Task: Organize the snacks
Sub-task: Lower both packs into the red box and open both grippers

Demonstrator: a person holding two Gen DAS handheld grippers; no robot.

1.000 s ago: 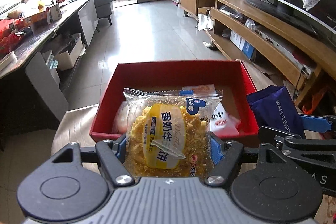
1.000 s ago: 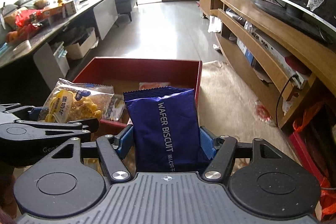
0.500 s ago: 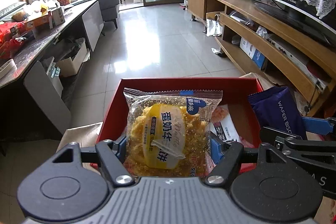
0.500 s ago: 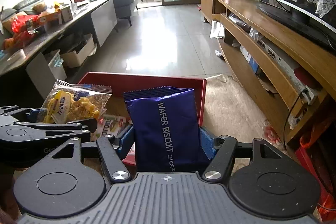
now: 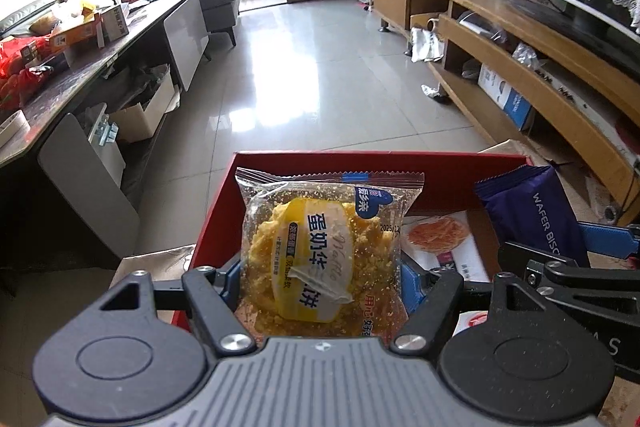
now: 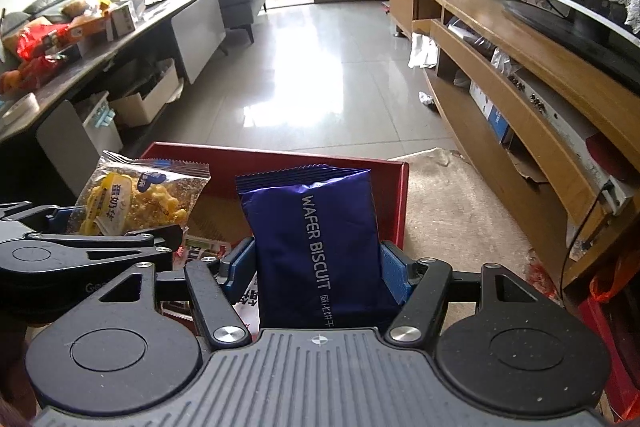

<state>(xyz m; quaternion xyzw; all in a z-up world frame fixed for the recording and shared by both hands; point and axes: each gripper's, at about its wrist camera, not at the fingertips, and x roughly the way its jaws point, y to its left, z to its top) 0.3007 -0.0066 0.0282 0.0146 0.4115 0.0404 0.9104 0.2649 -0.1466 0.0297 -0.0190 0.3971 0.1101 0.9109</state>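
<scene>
Snacks fill both claws: the left gripper [image 5: 320, 279] pinches a clear waffle packet [image 5: 324, 251] of crumbly yellow cake. The right gripper [image 6: 318, 267] clamps a dark-blue wafer biscuit pack [image 6: 316, 239], both over the red box [image 5: 380, 159].

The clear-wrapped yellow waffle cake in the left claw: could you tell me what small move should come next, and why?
Probably lower the left claw and release: the clear-wrapped yellow waffle cake is over the red cardboard box, which already holds packets.

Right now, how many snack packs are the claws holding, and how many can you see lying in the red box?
Yellow waffle packs in the left claw: 1
Blue wafer biscuit packs in the right claw: 1
Packs visible in the red box: at least 2, partly hidden
Total: at least 4
</scene>
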